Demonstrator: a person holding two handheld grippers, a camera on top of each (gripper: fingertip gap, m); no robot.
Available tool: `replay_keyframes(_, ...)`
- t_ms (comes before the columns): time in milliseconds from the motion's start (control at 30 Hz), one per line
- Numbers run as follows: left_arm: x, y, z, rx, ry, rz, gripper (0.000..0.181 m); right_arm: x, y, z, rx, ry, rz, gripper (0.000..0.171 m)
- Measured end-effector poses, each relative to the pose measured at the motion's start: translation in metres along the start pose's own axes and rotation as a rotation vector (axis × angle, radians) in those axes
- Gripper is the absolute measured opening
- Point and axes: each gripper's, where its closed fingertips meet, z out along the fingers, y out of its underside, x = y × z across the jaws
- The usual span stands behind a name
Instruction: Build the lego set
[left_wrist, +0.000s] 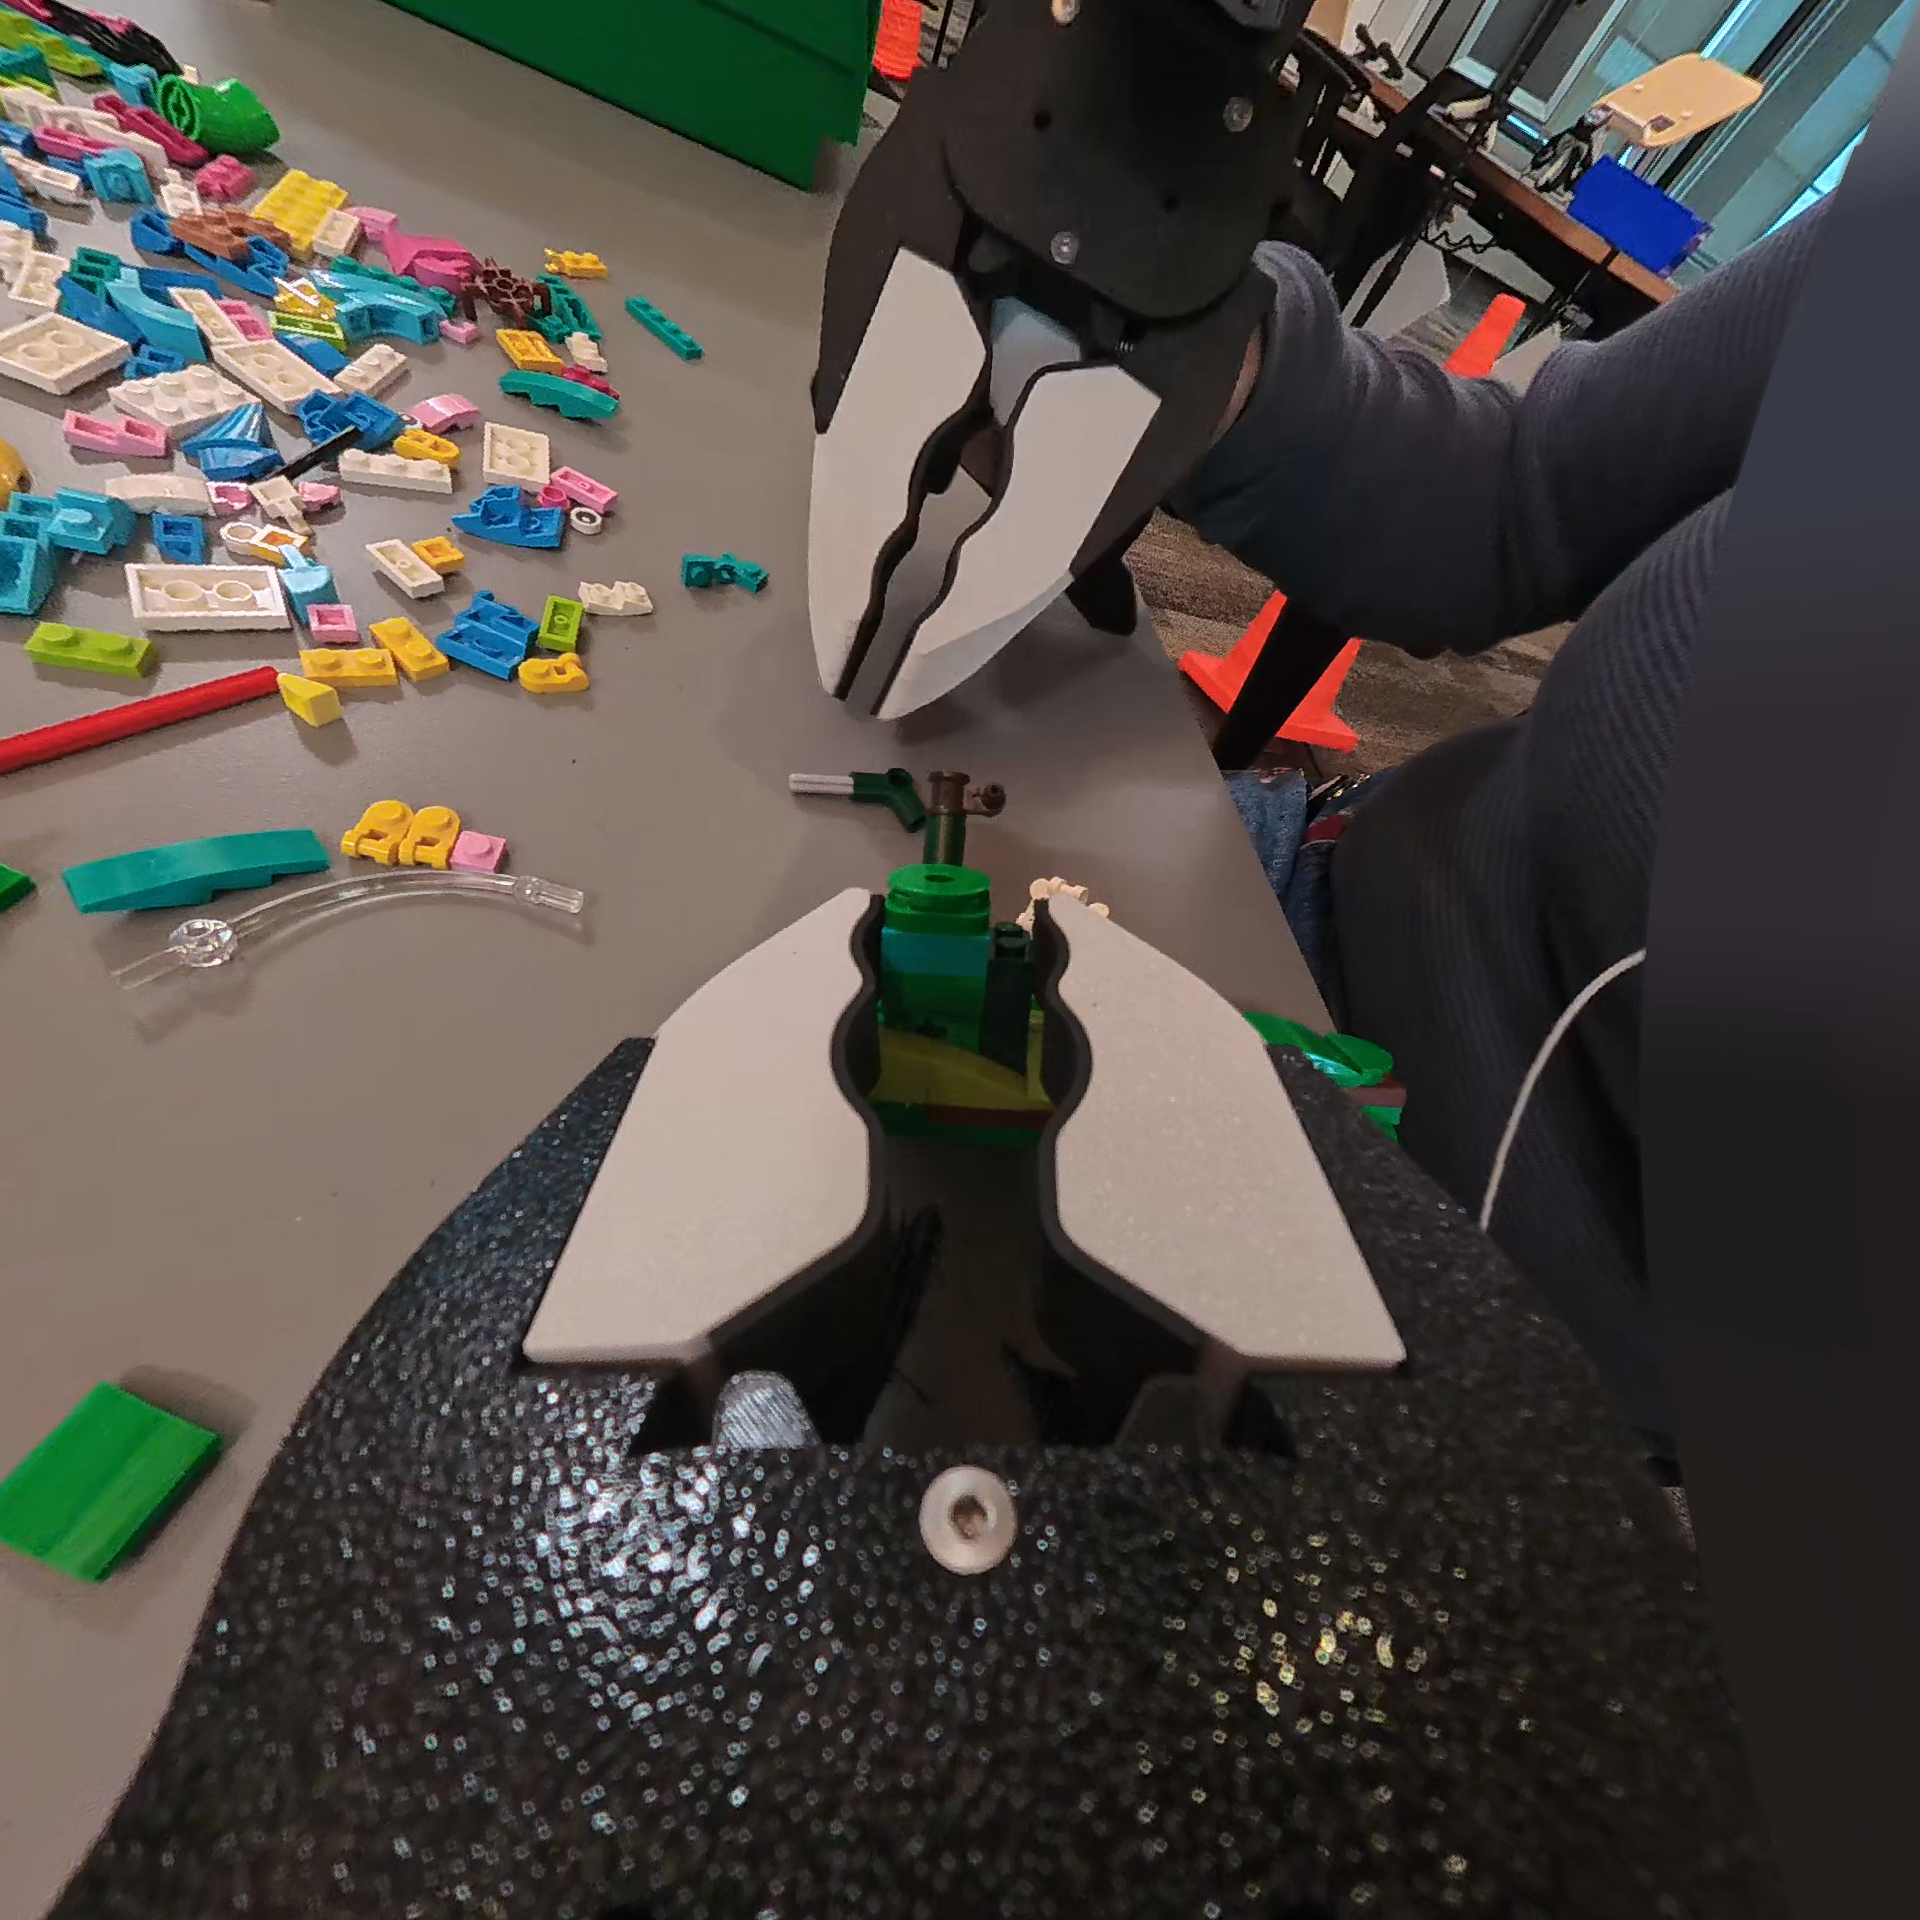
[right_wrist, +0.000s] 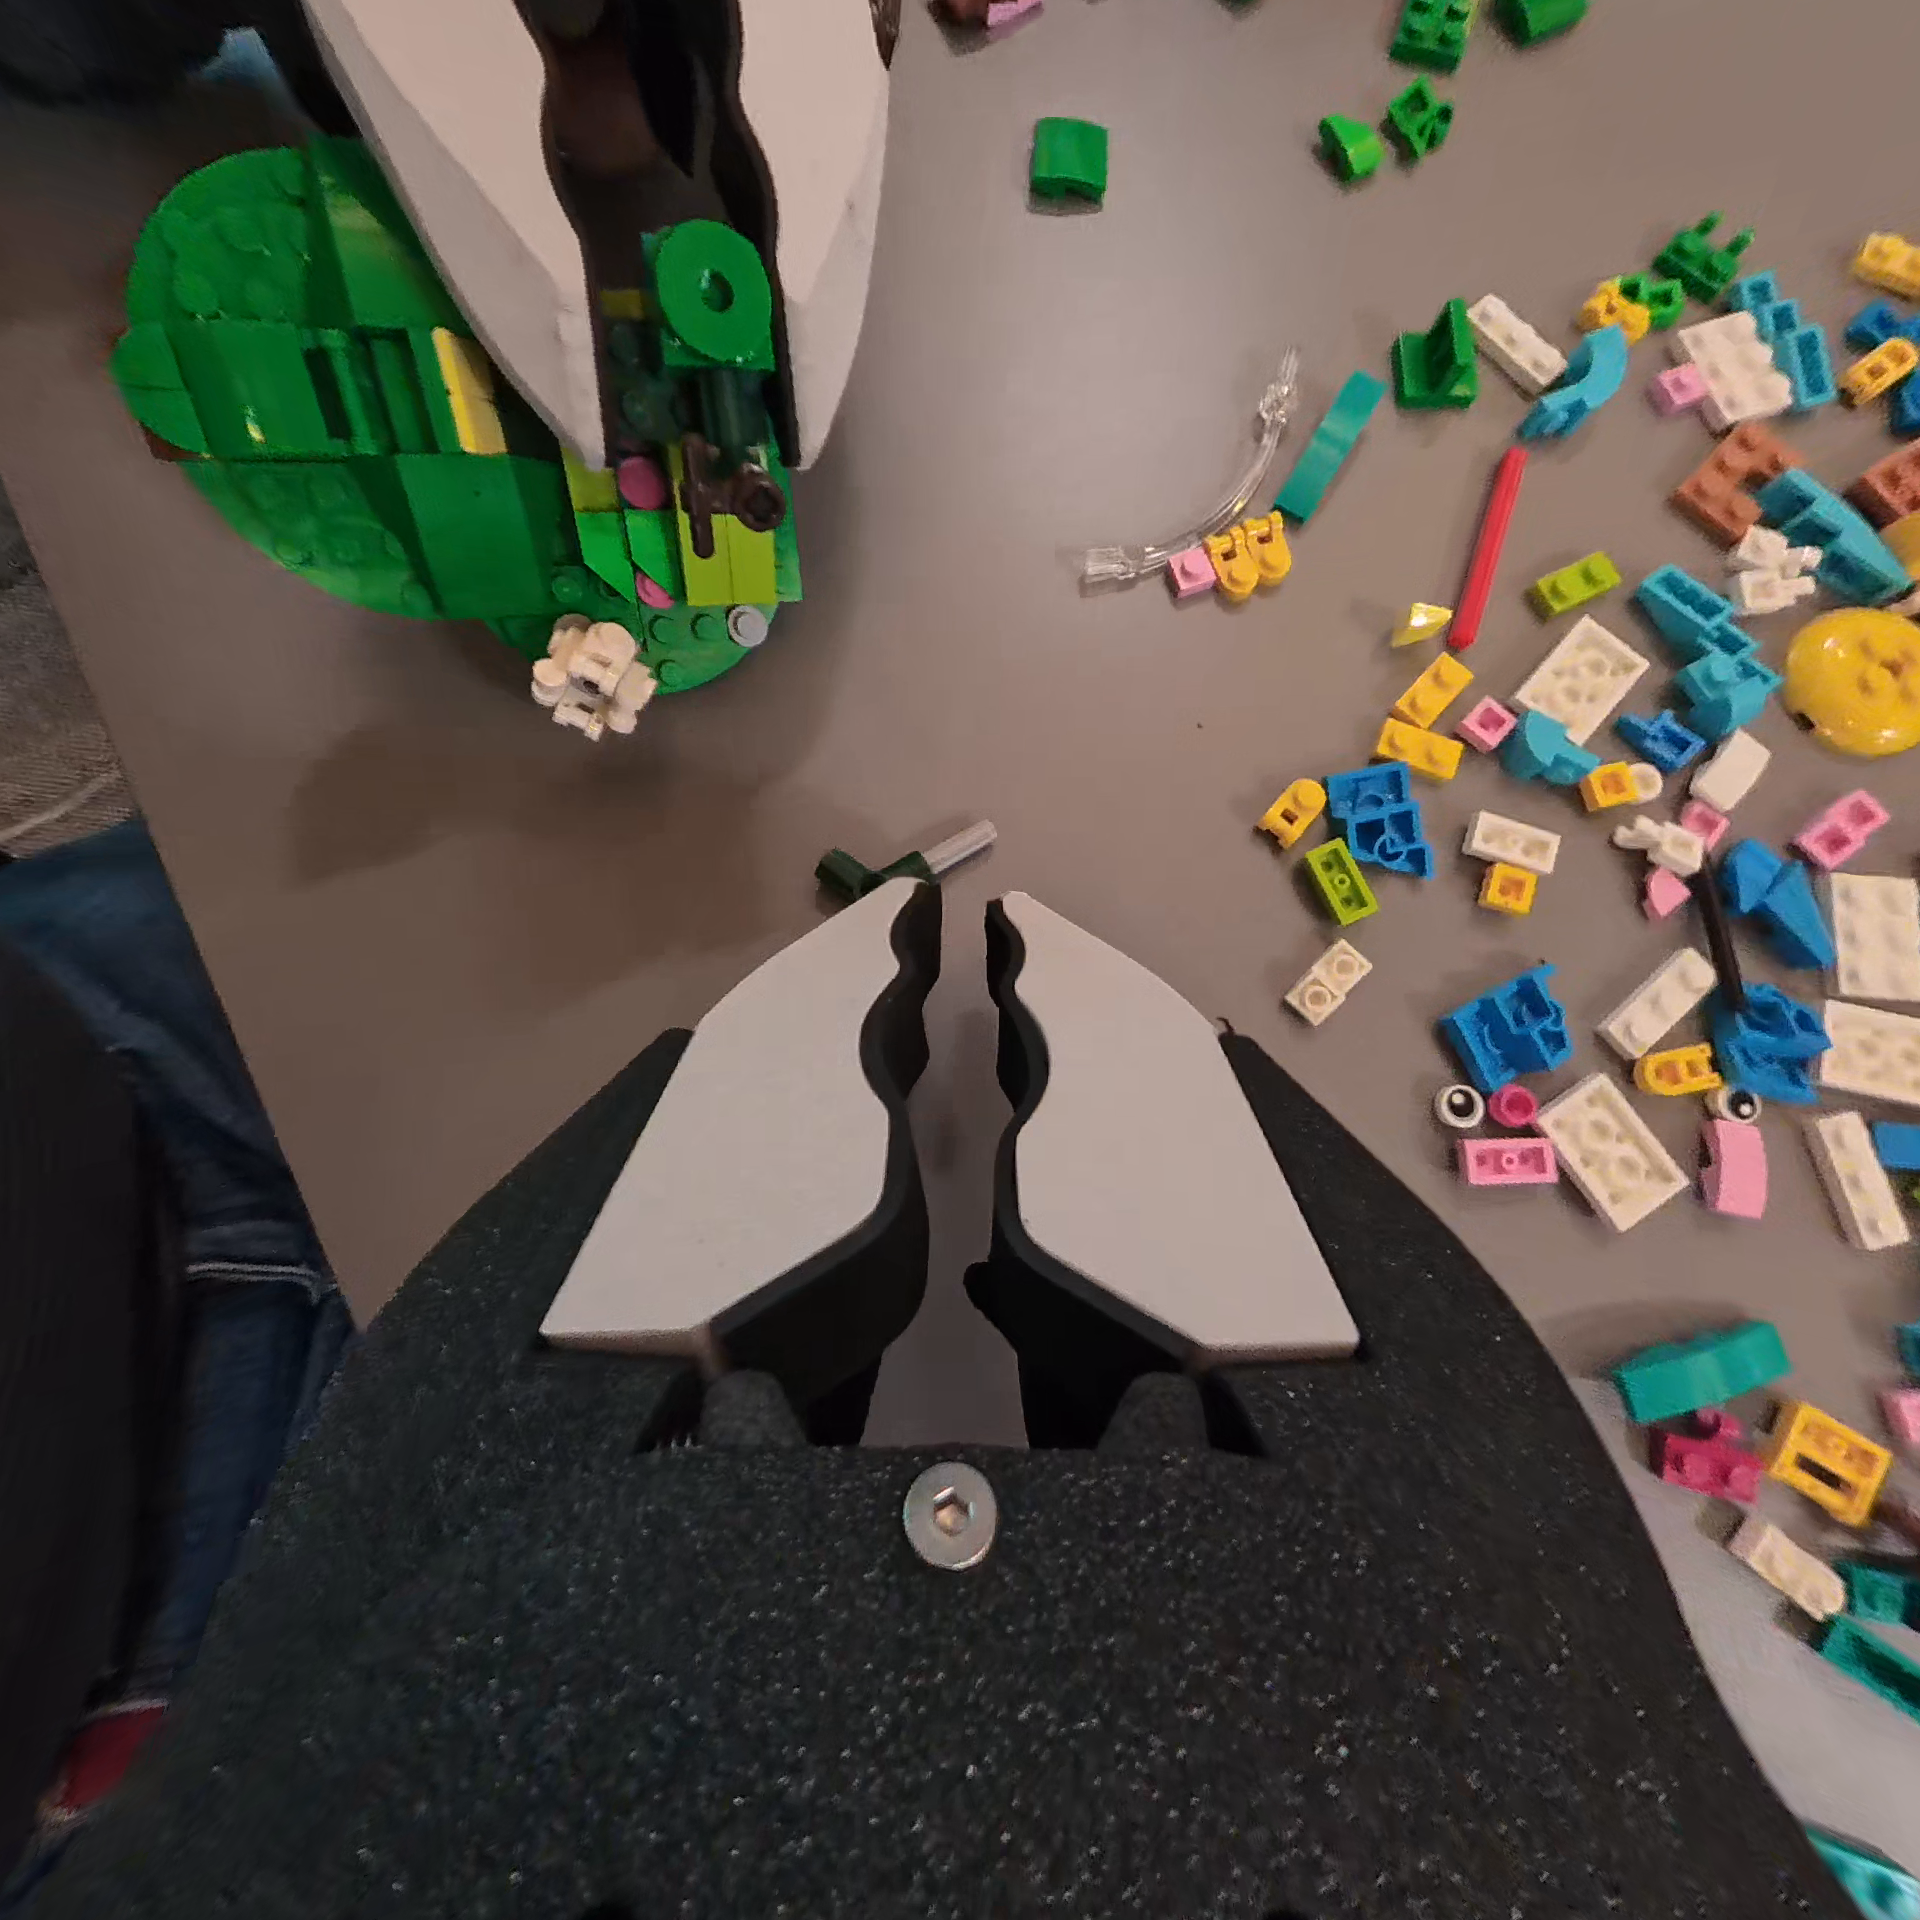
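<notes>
two tools, left tool (left_wrist: 961, 914) gripping green lego build (right_wrist: 343, 416), right tool (right_wrist: 964, 904) above connector (right_wrist: 894, 864)

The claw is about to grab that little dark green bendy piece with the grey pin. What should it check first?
1. Green leaf-shaped lego build held steady by the left claw: ok, fingers sit on either side of its green stack.
2. Right claw empty: ok, nothing between its fingers.
3. Right claw wide enough for the piece: cannot tell, only a narrow gap shows.
4. Small dark green angled connector with grey pin free to lift: ok, it lies alone on the grey table.
5. Right claw lined up: ok, its tips are right beside the connector.
</notes>
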Motion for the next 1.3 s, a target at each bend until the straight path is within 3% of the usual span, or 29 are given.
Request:
replay_keyframes(267,0.003,0.001,0.001,-0.01,0.011,0.016,0.027,-0.014,0.009,0.005,0.01,-0.164,-0.087,0.026)
replay_keyframes(433,0.004,0.008,0.005,-0.064,0.007,0.031,0.028,-0.018,0.0,0.003,0.098,-0.241,-0.088,0.029)
replay_keyframes(633,0.01,0.015,0.009,-0.123,0.02,0.083,0.026,-0.013,0.002,0.006,0.025,-0.302,0.145,0.024)
replay_keyframes(800,0.01,0.017,0.009,-0.133,0.024,0.089,0.026,-0.006,0.002,0.011,-0.083,-0.209,0.179,0.012)
replay_keyframes(1067,0.009,0.022,0.01,-0.175,0.001,0.126,0.026,-0.012,0.003,0.015,-0.237,-0.136,0.191,0.017)
replay_keyframes(1300,0.002,0.025,0.009,-0.191,-0.043,0.144,0.027,-0.011,0.005,0.017,-0.299,-0.085,0.114,0.004)
